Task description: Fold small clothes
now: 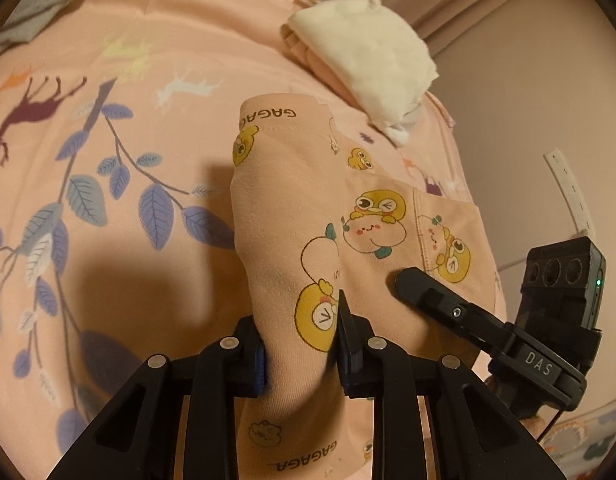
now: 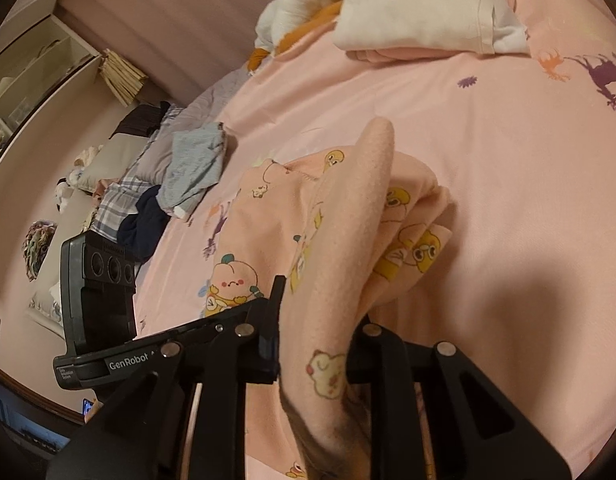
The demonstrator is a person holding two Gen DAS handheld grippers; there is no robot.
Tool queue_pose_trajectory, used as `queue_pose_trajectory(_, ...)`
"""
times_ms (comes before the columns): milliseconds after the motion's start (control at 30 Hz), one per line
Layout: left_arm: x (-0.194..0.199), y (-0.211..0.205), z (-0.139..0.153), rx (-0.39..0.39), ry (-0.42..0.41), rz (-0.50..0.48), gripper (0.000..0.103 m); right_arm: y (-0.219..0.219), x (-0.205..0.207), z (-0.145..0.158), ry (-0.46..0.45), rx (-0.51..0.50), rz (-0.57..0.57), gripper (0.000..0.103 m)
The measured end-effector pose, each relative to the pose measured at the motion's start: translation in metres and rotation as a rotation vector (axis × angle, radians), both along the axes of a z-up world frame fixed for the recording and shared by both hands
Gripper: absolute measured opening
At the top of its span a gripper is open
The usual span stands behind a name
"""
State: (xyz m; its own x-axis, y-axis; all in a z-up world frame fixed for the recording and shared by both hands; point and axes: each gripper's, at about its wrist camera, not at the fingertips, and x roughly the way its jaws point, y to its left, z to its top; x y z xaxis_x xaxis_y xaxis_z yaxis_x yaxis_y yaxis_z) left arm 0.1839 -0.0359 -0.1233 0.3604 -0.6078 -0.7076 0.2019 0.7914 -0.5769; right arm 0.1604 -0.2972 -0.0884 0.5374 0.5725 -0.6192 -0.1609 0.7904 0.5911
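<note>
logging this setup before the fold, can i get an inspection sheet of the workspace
surface: pink printed bedsheet, creased
job's things: pink cartoon-print garment, bunched and lifted between both grippers
clutter: folded white and pink pile; grey cloth and dark clothes at the bed edge
grippers: left gripper shut on the garment; right gripper shut on the garment
cables: thin black cable by the right gripper
surroundings: shelf, wall

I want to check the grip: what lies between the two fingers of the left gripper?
A bunched fold of the pink cartoon-print garment lies between the fingers of the left gripper, pinched there; the left wrist view shows it.
</note>
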Motion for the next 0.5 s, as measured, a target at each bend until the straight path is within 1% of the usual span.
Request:
queue_pose_trajectory(167,-0.023,0.002,0.018,0.008,-0.029,-0.007,0.024,0.005,-0.022,0.015,-0.029,0.008,0.004,0.02)
queue_pose_trajectory(500,-0.07,0.011,0.043,0.021,-0.057,-0.007,0.024,0.017,-0.067,0.034,-0.069,0.027,0.032,0.02)
